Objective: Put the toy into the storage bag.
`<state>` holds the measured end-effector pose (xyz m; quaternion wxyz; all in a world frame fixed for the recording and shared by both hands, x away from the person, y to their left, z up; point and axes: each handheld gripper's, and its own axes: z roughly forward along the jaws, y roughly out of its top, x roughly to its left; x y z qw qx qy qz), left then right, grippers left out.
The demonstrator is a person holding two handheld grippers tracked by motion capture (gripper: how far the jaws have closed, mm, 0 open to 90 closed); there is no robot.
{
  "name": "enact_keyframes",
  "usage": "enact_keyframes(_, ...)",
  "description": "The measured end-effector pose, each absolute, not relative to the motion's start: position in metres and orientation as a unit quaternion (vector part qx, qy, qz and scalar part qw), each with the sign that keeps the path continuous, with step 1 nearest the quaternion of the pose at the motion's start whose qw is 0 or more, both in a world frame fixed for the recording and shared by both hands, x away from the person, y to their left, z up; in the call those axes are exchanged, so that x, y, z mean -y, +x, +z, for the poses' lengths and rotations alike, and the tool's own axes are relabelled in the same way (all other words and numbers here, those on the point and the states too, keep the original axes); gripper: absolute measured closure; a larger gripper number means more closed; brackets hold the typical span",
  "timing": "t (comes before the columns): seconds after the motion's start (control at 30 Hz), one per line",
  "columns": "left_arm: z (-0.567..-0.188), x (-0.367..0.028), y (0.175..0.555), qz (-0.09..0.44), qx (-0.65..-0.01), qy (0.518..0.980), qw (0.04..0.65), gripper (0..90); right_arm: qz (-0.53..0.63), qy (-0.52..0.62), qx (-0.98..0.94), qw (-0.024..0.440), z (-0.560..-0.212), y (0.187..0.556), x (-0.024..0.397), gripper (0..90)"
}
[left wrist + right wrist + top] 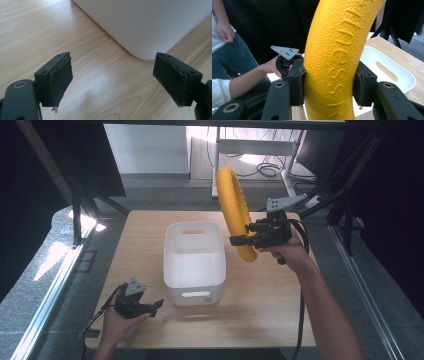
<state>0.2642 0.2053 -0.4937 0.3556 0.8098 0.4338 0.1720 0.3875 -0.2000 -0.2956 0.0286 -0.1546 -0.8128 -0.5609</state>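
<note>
on the worktop [150,225]: pale wood with long wavy grain, rounded corners
white bin [194,260]: smooth matte plastic, rectangular with rounded corners, slot handles in its near and far walls, standing mid-worktop
yellow ring [234,210]: thick foam-like hoop, pebbled skin with raised lettering, held upright on edge in the air just right of the bin
right tool [239,240]: black jaws clamped tight on the ring's lower arc, frayed rubber pads pressing both sides of the tube
left tool [159,306]: low at the near left beside the bin's near corner, jaws spread wide, nothing between the flat black pads [60,80]
</note>
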Motion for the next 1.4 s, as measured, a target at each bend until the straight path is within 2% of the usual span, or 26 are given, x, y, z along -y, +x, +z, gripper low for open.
enact_keyframes(0.8, -0.493, -0.204, 0.264, 0.170, -0.432, 0.810, 0.358, 15.8, -0.569, -0.104, 0.815, 0.044, -0.269, 0.379, 0.157, 51.5)
enact_keyframes(1.4, -0.494, -0.203, 0.263, 0.171, -0.432, 0.810, 0.357, 15.8, -0.568, -0.076, 0.817, 0.071, -0.274, 0.377, 0.130, 51.4)
